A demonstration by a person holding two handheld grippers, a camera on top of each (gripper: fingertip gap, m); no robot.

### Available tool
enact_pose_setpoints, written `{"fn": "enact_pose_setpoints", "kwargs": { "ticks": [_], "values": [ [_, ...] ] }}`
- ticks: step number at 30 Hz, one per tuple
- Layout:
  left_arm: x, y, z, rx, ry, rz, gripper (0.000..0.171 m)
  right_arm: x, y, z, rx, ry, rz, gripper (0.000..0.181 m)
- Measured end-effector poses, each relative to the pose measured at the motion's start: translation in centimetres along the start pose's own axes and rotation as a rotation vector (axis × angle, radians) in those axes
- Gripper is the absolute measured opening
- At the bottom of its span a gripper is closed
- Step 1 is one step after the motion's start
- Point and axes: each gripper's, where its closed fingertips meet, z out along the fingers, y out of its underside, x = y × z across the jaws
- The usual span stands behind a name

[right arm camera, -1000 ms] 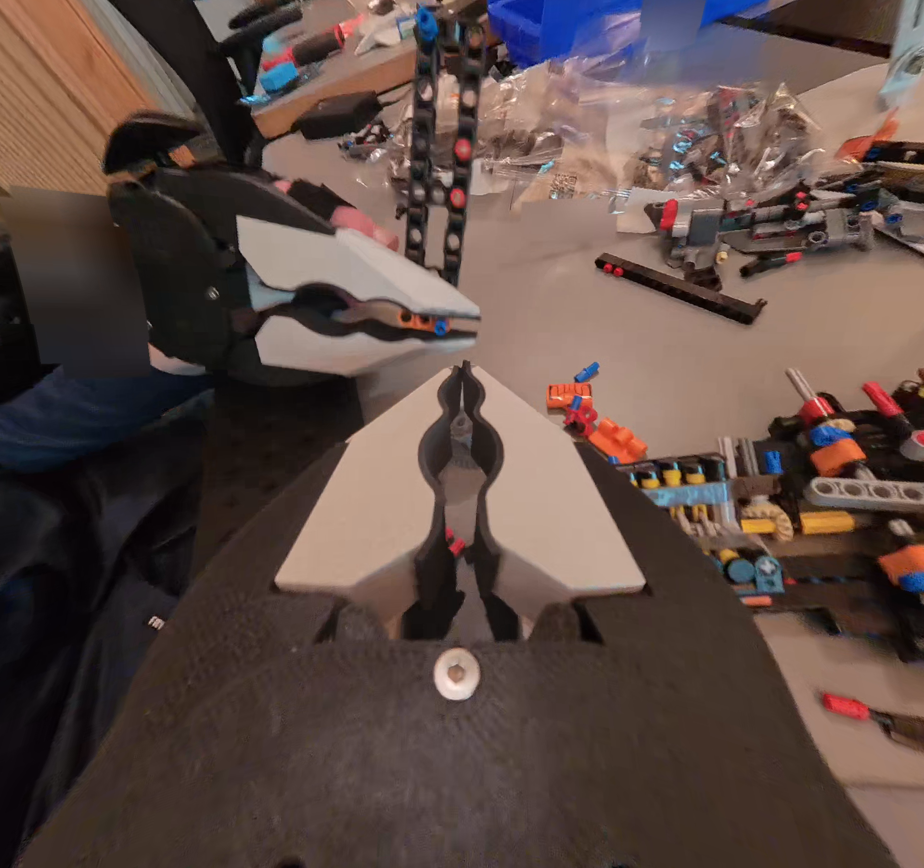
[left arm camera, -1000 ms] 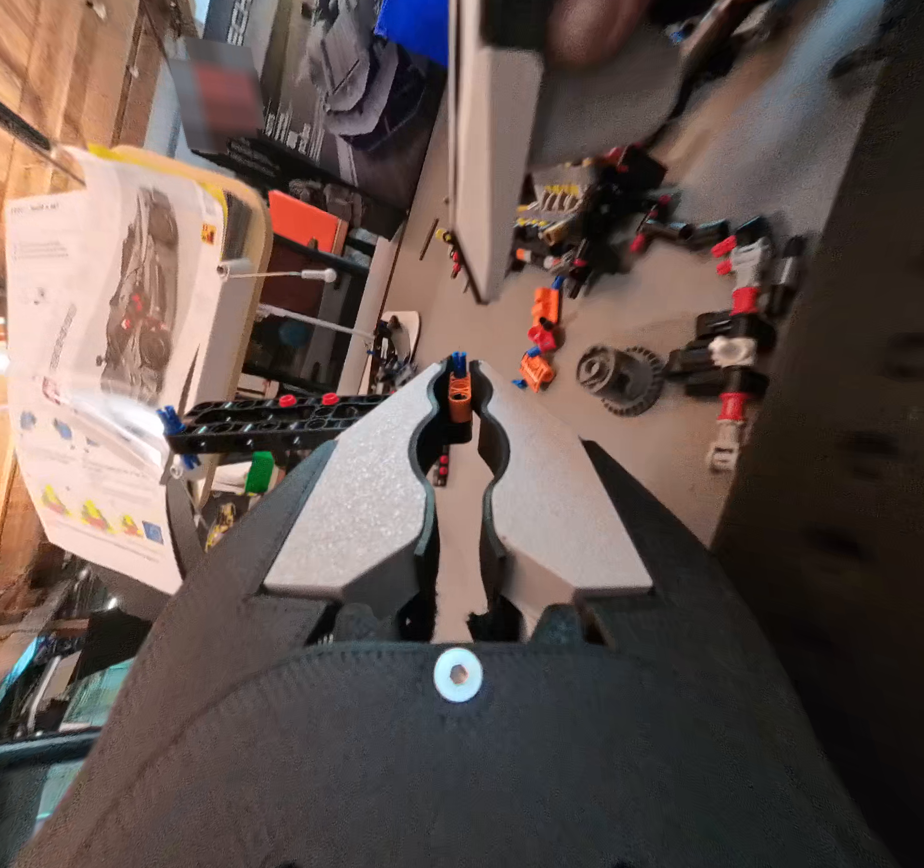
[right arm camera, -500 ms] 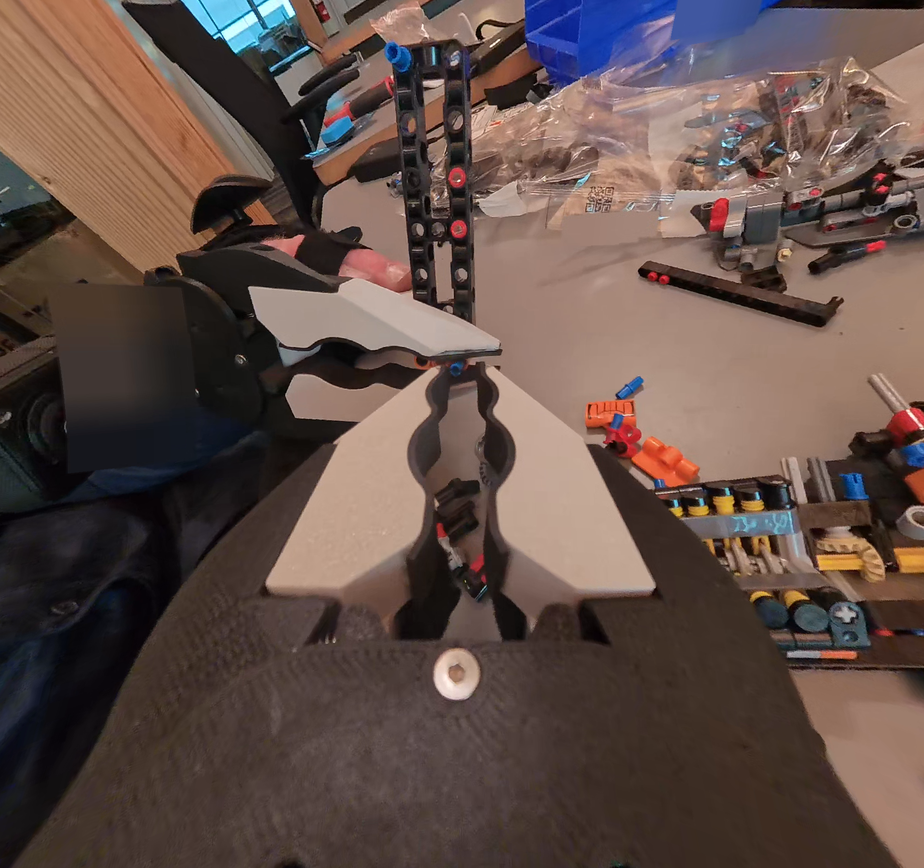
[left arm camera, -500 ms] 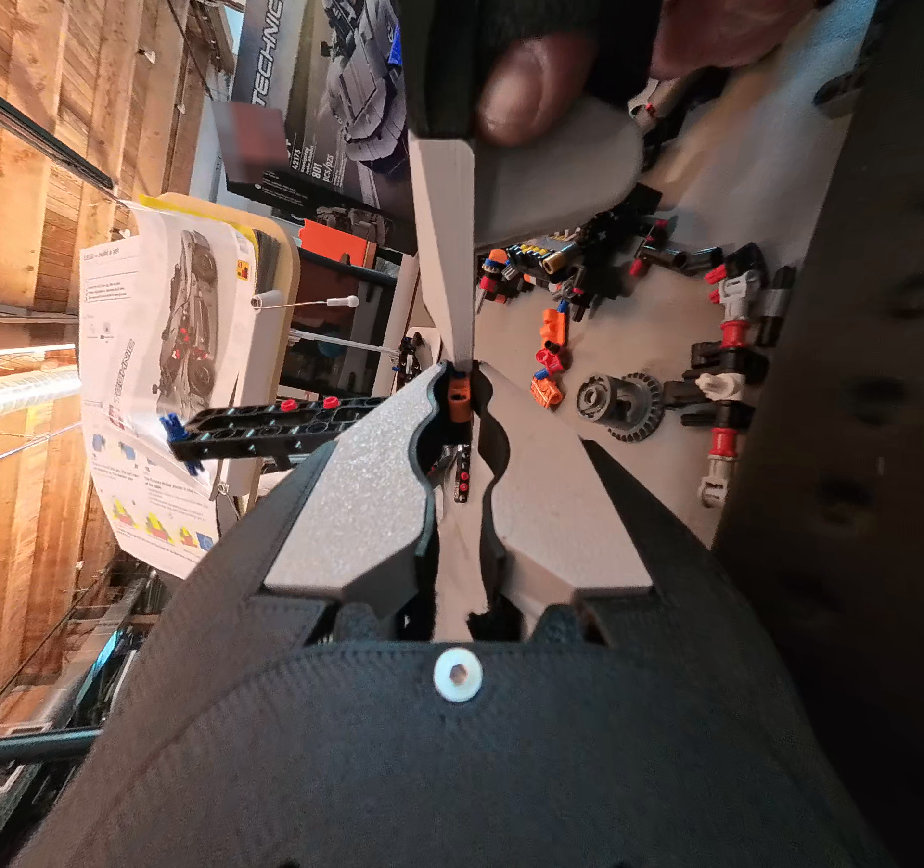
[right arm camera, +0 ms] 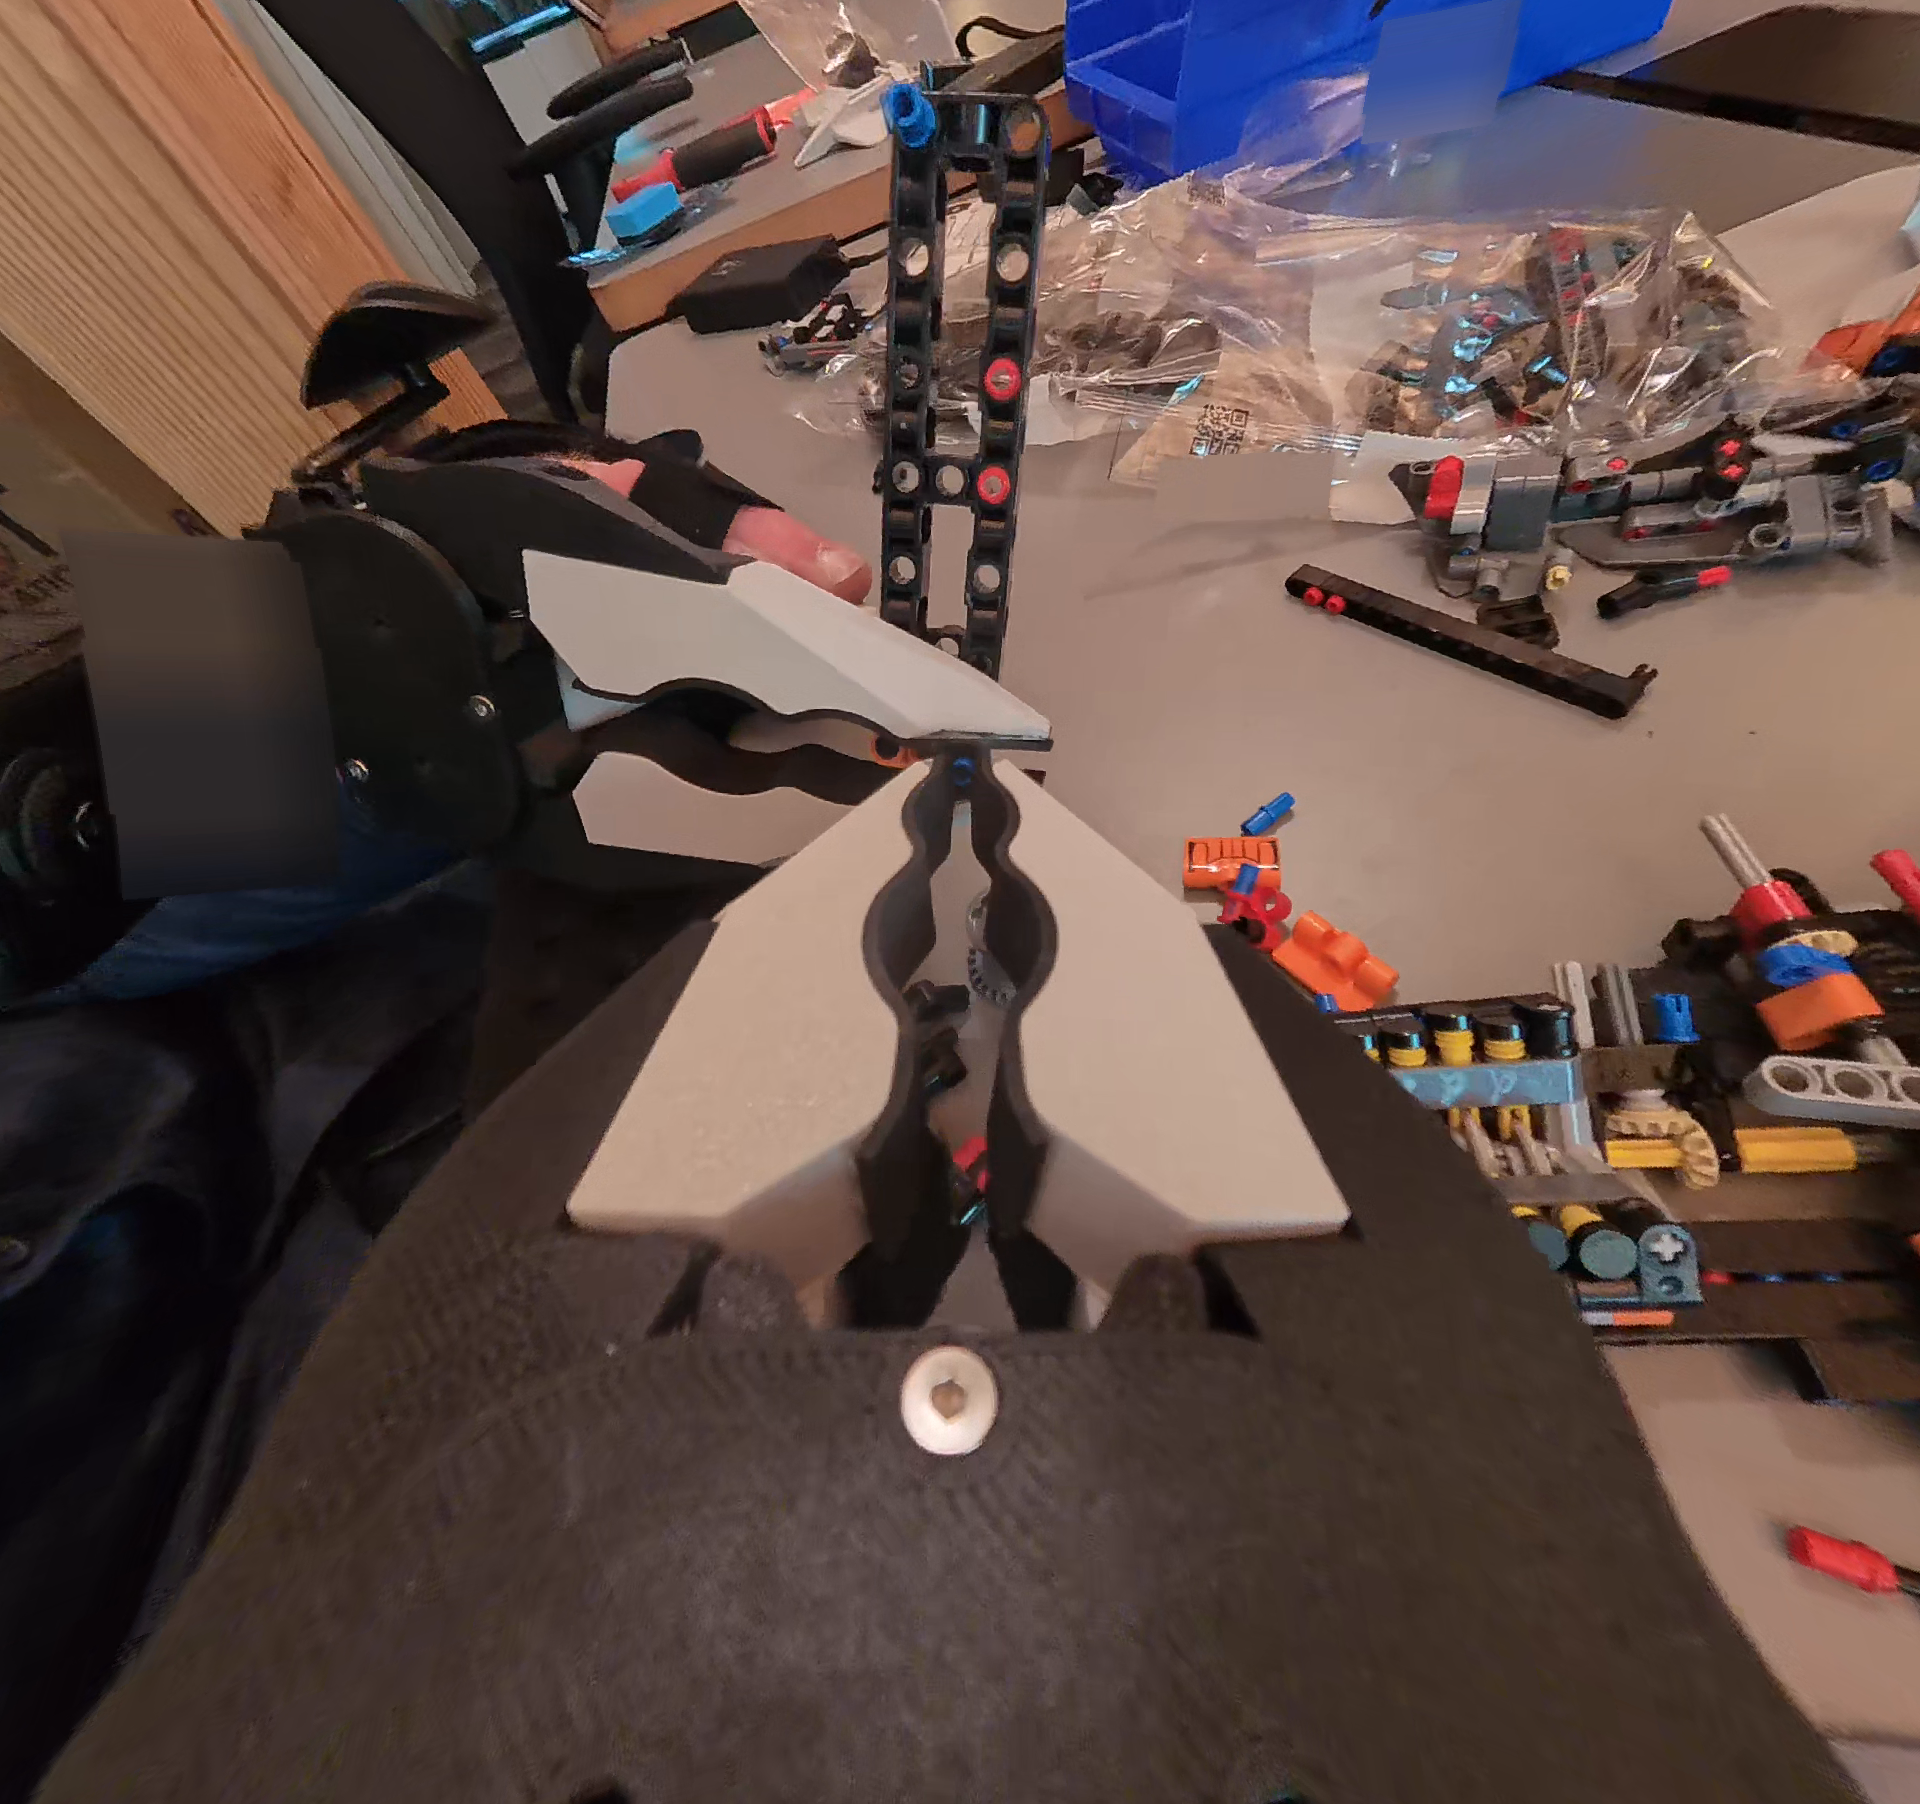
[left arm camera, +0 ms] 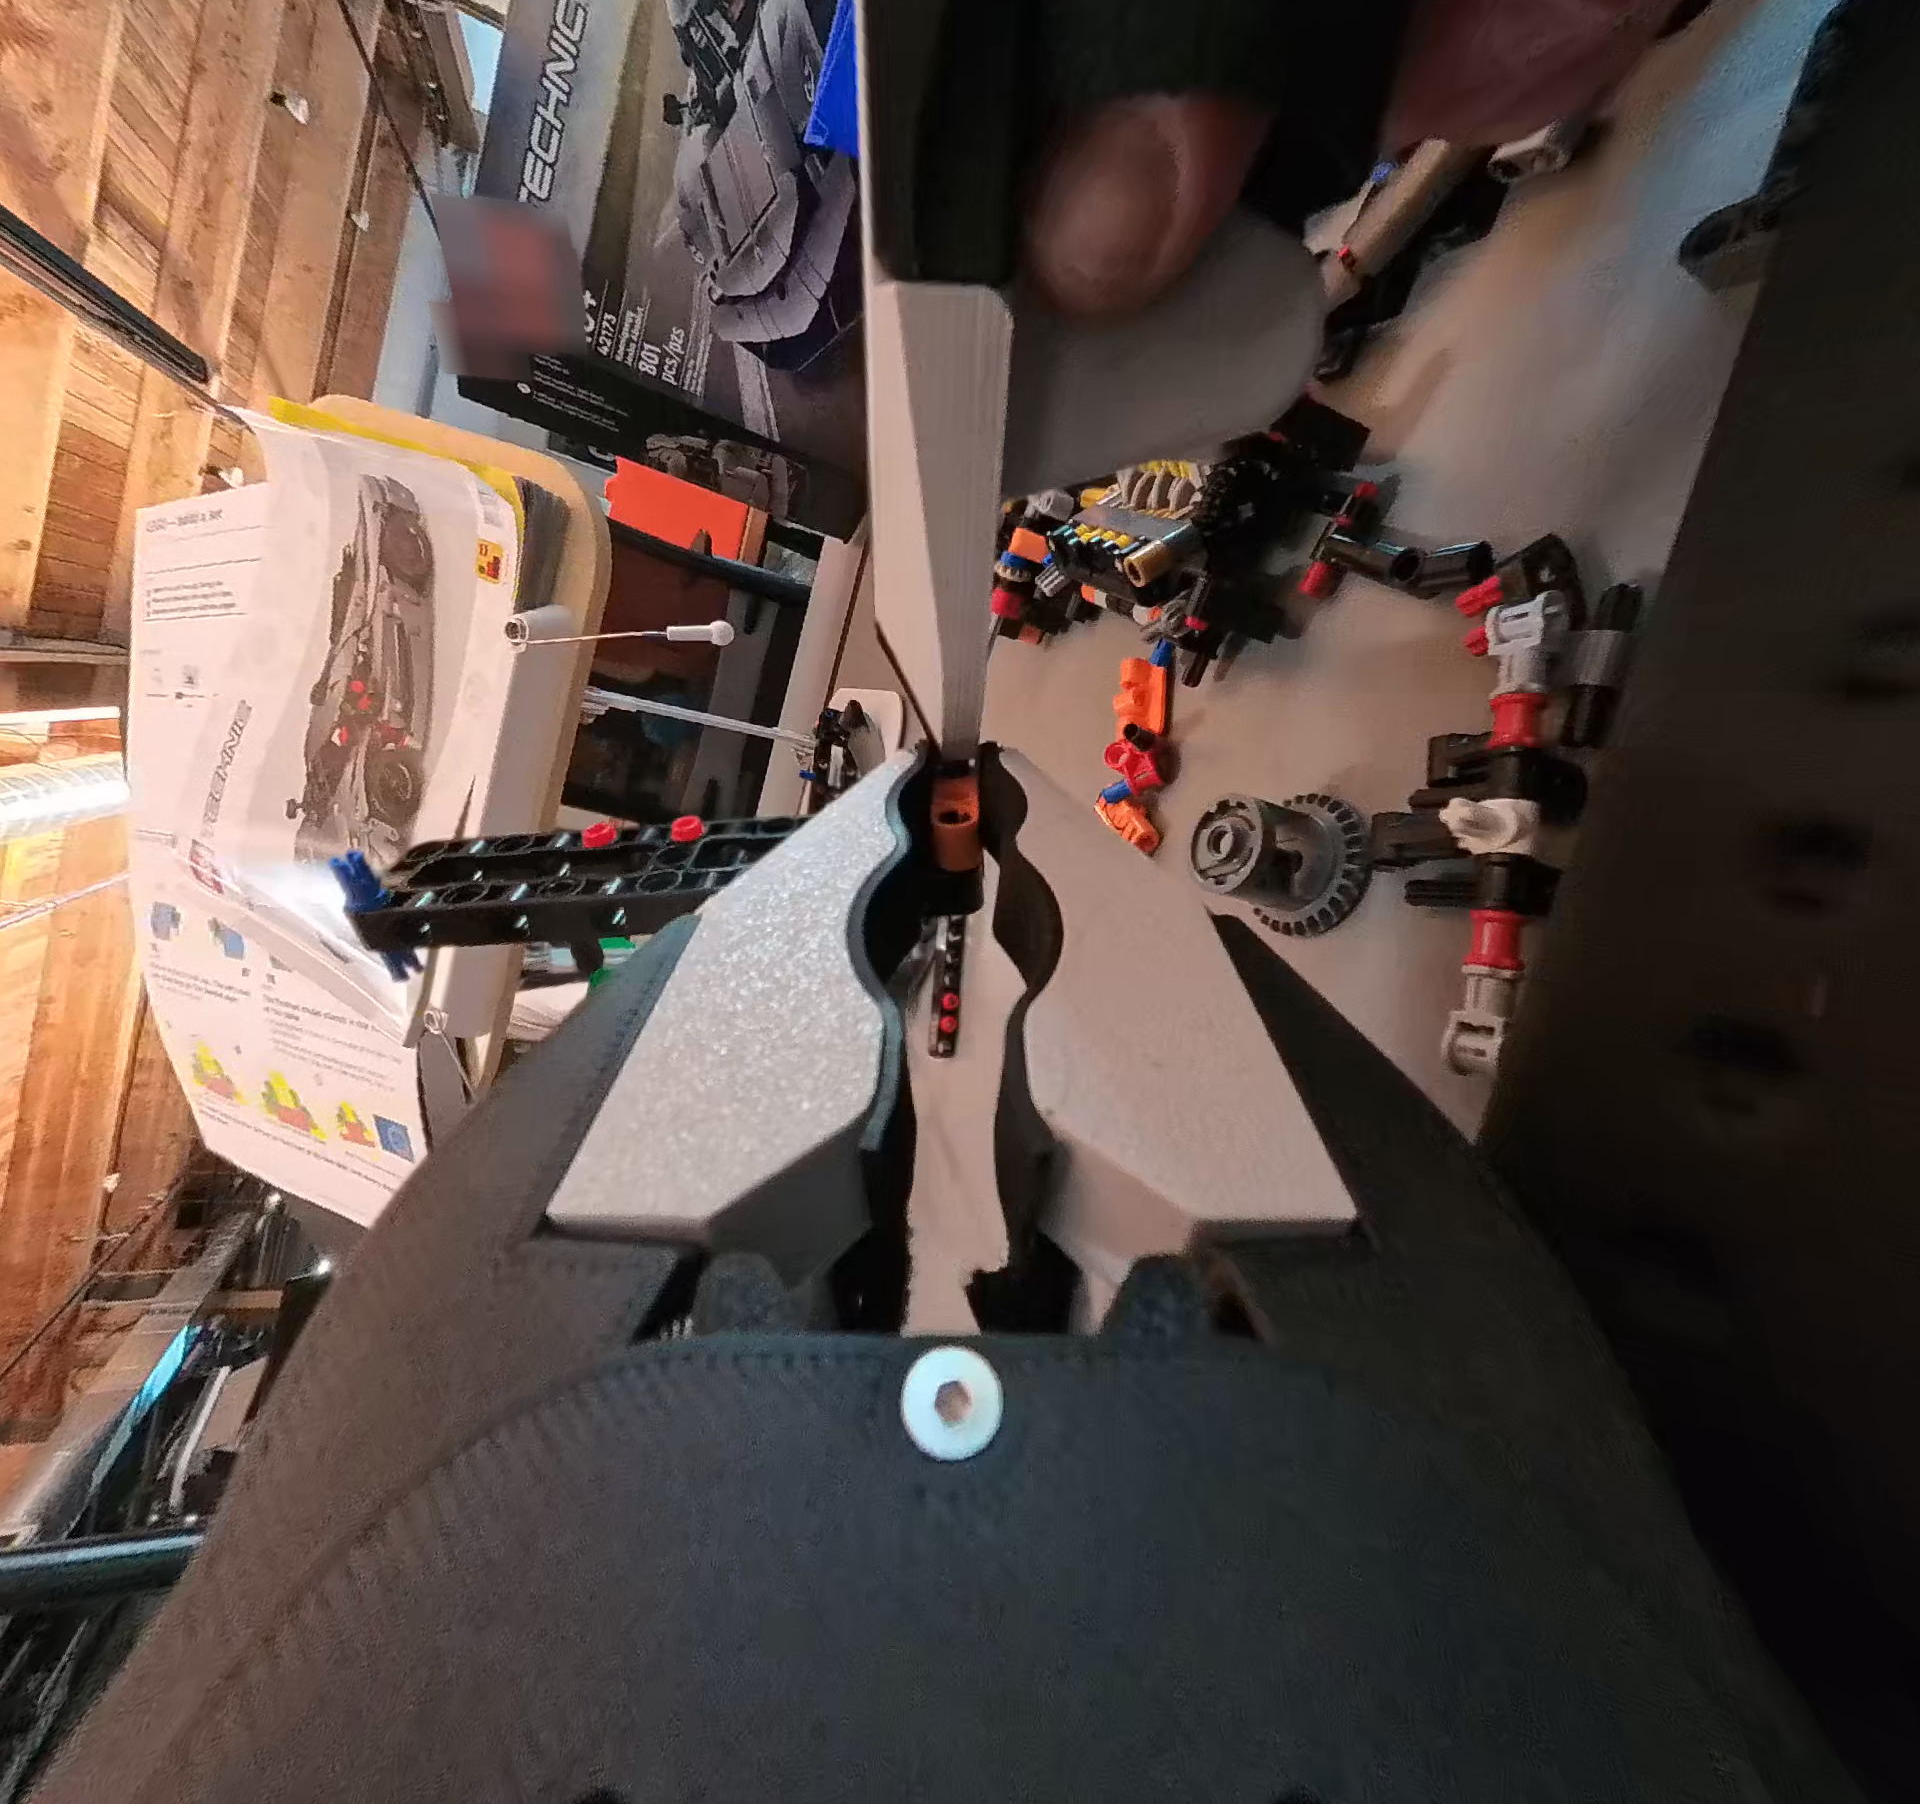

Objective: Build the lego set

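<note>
Orange connector [left arm camera: 954,822], black frame [right arm camera: 956,383]

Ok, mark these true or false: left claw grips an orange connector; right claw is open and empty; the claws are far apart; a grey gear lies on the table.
1. The left claw is shut on an orange connector. True.
2. The right claw is open and empty. False: it pinches a blue pin.
3. The claws are far apart. False: they sit tip to tip.
4. A grey gear lies on the table. True.
</note>
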Motion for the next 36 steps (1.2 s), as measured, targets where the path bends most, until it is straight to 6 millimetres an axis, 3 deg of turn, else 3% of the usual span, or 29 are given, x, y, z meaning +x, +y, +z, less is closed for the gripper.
{"fn": "enact_pose_setpoints", "kwargs": {
  "ticks": [5, 7, 8, 9, 11, 13, 17, 24, 34, 36],
  "values": [
    [-0.1, 0.1, -0.2, 0.002, 0.002, -0.011, 0.006, 0.0, -0.2, -0.4, 0.015, 0.019, -0.025, 0.001],
    [-1.7, 4.3, -0.2, -0.166, -0.052, -0.050, 0.005, 0.9, -2.0, -3.0, 0.165, 0.017, 0.043, 0.000],
    [-2.5, 3.8, -0.8, -0.088, -0.033, -0.182, 0.005, 1.4, -2.2, -3.9, 0.195, 0.024, 0.074, 0.000],
    [-2.6, 2.4, -1.3, -0.007, -0.002, -0.269, 0.005, 1.4, -1.5, -3.3, 0.142, 0.042, 0.052, 0.000],
    [-0.8, 1.2, -0.6, -0.019, 0.011, -0.123, 0.005, 1.0, -0.7, -1.3, 0.064, 0.050, 0.001, 0.000],
    [-0.1, 0.3, -0.2, 0.015, 0.036, -0.075, 0.005, 0.9, -0.8, -1.1, 0.069, 0.036, -0.014, 0.000],
    [-1.0, 0.1, -0.7, 0.076, 0.070, -0.244, 0.004, 0.3, -1.0, -1.2, 0.081, 0.045, -0.101, 0.003],
    [-0.3, -0.5, -0.4, 0.047, 0.024, -0.090, 0.005, -0.3, -0.7, -0.3, 0.058, -0.013, -0.049, 0.016],
    [-0.6, -1.0, -0.5, 0.051, -0.021, -0.029, 0.006, -0.2, -0.8, -0.6, 0.062, -0.017, -0.024, 0.002],
    [-1.1, -1.1, -0.7, 0.065, -0.044, -0.035, 0.014, -0.1, -0.9, -0.8, 0.068, -0.001, -0.037, 0.001]
  ]
}}
